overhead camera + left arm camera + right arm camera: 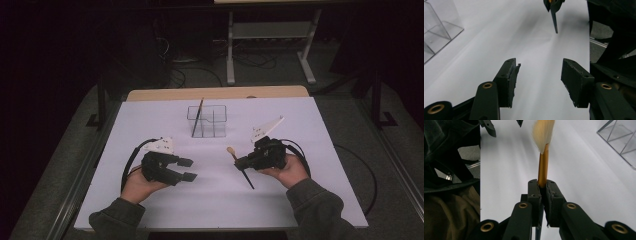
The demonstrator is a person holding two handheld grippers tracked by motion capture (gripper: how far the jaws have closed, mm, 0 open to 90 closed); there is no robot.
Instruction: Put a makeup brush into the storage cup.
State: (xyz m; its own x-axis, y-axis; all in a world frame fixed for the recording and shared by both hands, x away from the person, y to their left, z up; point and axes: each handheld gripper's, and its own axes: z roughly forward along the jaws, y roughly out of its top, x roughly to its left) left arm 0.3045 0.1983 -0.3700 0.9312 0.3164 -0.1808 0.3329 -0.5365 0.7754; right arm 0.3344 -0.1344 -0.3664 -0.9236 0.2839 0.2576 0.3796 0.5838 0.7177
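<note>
Brush (pixel 543 152) with pale bristles and gold ferrule, clamped between the jaws of the right gripper (pixel 242 162); dark handle runs down and toward the person in the high view, tip near the sheet. Bristle end (pixel 230 150) points up-left, away from the person, above the white table cover (pixel 280 200). Right hand (pixel 285 170) holds that gripper from below. Left gripper (pixel 188 169) sits well apart on the left side, jaws spread wide with nothing between them, pads (pixel 510 82) over bare white surface. Left hand (pixel 137 186) wraps its rear. Clear divided organizer (pixel 207 121) stands beyond both grippers, mid-table, with a second dark-handled brush (pixel 198 117) leaning in its left compartment. Floor and a table frame (pixel 270 45) lie behind, dim.
</note>
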